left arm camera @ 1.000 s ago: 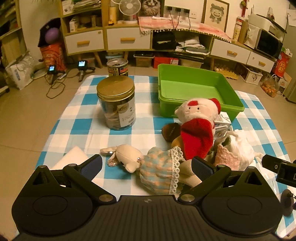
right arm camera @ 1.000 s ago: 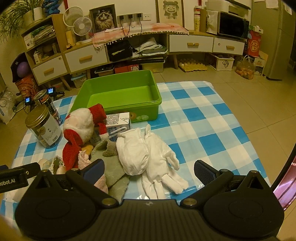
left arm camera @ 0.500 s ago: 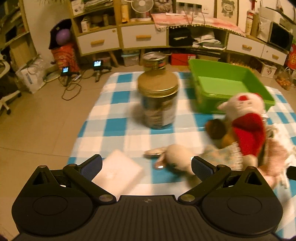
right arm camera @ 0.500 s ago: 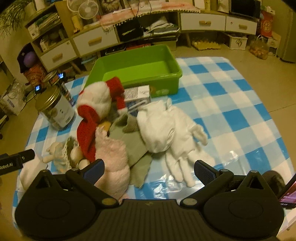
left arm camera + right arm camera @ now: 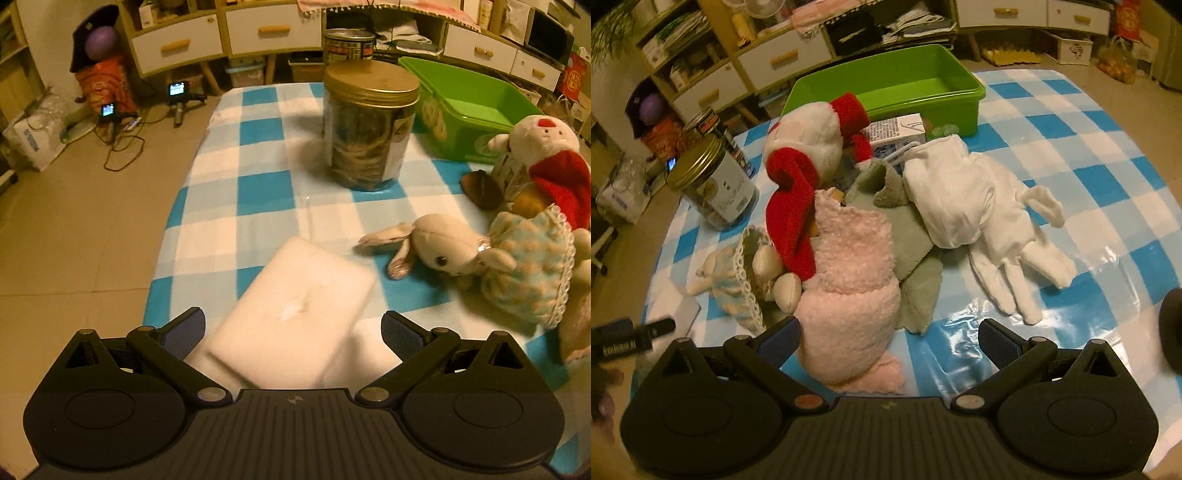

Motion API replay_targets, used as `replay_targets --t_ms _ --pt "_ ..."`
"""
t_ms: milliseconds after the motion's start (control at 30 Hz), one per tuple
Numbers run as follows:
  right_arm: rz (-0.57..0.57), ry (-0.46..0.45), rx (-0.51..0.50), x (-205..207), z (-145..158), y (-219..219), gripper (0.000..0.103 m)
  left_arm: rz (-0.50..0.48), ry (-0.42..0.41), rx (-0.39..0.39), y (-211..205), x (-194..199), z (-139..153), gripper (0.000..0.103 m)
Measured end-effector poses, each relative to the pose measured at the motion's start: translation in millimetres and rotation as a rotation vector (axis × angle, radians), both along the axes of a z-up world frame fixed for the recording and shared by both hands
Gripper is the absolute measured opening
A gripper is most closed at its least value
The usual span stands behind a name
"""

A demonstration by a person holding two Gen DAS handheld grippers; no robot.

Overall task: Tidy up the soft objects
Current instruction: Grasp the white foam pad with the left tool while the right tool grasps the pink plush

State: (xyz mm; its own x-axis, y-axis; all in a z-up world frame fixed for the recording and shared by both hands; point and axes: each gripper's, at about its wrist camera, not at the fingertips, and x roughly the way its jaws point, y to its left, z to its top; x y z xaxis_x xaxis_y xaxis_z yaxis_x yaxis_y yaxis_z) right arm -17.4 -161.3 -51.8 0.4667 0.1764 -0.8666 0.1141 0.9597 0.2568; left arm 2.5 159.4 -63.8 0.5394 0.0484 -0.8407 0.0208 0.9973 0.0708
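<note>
Soft toys [image 5: 809, 162] crowd a barcode-printed carton [image 5: 895, 133]; other labels unreadable.

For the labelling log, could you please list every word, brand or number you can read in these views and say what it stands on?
No text reads with certainty.
White lettering on the other gripper's black body: blurred, possibly ending "AI".
Print on the carton: too small.
Label on the gold-lidded jar: blurred.
Label on the tin can: blurred.
Round stickers on the green bin: unreadable.
Print on the white plastic bag on the floor: unreadable.

Soft toys [image 5: 812, 155], cloths [image 5: 849, 266] heaped together
</note>
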Motion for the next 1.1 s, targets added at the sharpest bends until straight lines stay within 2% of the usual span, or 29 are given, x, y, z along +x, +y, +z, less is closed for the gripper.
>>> replay_targets --t_ms 200,300,433,533,600,1100 --pt "-0.017 0.008 0.067 2 -6 4 0.059 -0.012 -0.008 -0.028 16 3 -5 0.093" --pt "-0.018 0.010 0.085 3 -10 5 0.055 -0.030 -0.007 -0.034 16 4 -9 0.089" --pt "-0.025 0.023 0.135 5 -14 4 0.046 -0.039 -0.006 -0.035 13 4 -10 0.082" --pt "-0.020 0.021 0.170 5 -15 2 0.034 -0.034 -0.019 -0.031 13 4 -9 0.080" --pt "-0.004 0.014 0.189 5 -14 2 0.021 -0.028 -0.026 -0.035 14 3 -8 0.079" --pt "0.006 0.020 0.221 2 -6 -8 0.017 -0.010 -0.089 -0.097 11 1 12 0.077"
